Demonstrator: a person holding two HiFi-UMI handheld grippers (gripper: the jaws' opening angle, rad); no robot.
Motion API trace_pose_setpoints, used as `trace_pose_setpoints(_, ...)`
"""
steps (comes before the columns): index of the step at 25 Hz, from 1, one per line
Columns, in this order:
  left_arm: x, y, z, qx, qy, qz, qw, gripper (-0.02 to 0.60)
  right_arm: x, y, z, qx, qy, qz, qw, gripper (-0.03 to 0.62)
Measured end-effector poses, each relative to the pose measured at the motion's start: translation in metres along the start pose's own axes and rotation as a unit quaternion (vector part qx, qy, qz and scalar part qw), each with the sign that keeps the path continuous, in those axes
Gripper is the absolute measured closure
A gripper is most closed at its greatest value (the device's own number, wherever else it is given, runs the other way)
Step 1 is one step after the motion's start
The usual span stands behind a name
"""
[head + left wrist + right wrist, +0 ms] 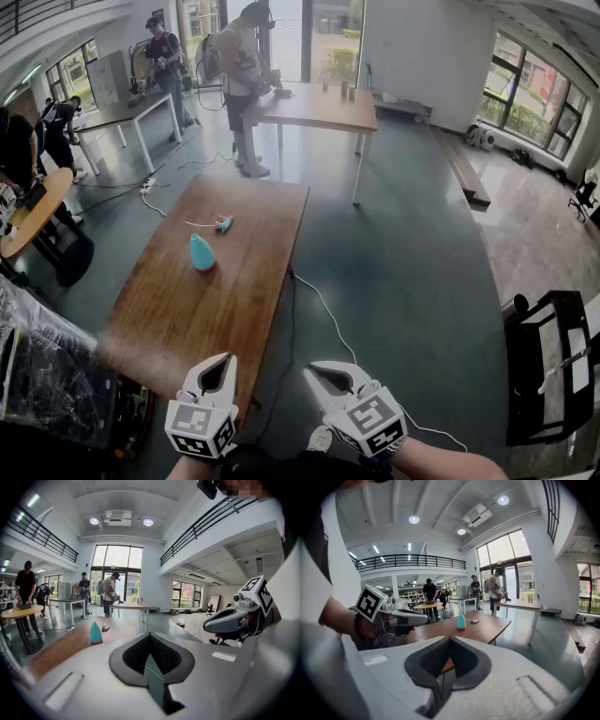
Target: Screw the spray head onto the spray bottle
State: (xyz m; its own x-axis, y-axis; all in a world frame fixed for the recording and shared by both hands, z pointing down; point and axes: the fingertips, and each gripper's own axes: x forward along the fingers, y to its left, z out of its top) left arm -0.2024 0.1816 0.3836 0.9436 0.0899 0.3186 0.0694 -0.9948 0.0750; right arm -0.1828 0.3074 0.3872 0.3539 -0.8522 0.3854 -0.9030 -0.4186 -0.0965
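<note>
Both clenched on nothing: left tool (221, 360) at the near end of the surface (178, 319), right tool (317, 371) off its right edge, above the floor. Looks like pre-grasp. The spray bottle (202, 252) stands mid-surface with the spray head (223, 224) lying just beyond, both well apart from the tools. Next: open up and reach forward, with bare wood all round and no edge close to either part.

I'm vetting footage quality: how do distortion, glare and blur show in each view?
Head view: edges bow outward and the near end of the table is smeared, though the bottle looks crisp. Left gripper view: strong fisheye with black corners; the windows look washed out. Right gripper view: same fisheye and dark rim.
</note>
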Motion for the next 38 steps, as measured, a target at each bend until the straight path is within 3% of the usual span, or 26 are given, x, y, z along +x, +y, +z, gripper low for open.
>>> trace_pose_setpoints(5, 0.021, -0.016, 0.013, 0.008, 0.000, 0.014, 0.9999, 0.566, -0.015, -0.032, 0.003, 0.006, -0.005, 0.005, 1.000, 0.602)
trace_pose_setpoints(15, 0.053, -0.006, 0.027, 0.014, -0.014, 0.054, 0.9984, 0.566, 0.002, -0.062, 0.017, -0.021, -0.012, 0.034, 0.999, 0.602)
trace_pose_setpoints(20, 0.077, 0.013, 0.028, -0.009, -0.035, 0.077, 0.9964, 0.566, 0.041, -0.074, 0.027, -0.049, -0.002, 0.065, 0.997, 0.602)
trace_pose_setpoints(29, 0.115, 0.069, 0.015, -0.068, -0.037, 0.126, 0.9890, 0.566, 0.128, -0.103, 0.061, -0.101, 0.044, 0.117, 0.987, 0.602)
trace_pose_setpoints(38, 0.136, 0.099, 0.023, -0.071, -0.023, 0.165, 0.9835, 0.565, 0.207, -0.115, 0.089, -0.155, 0.064, 0.187, 0.968, 0.602)
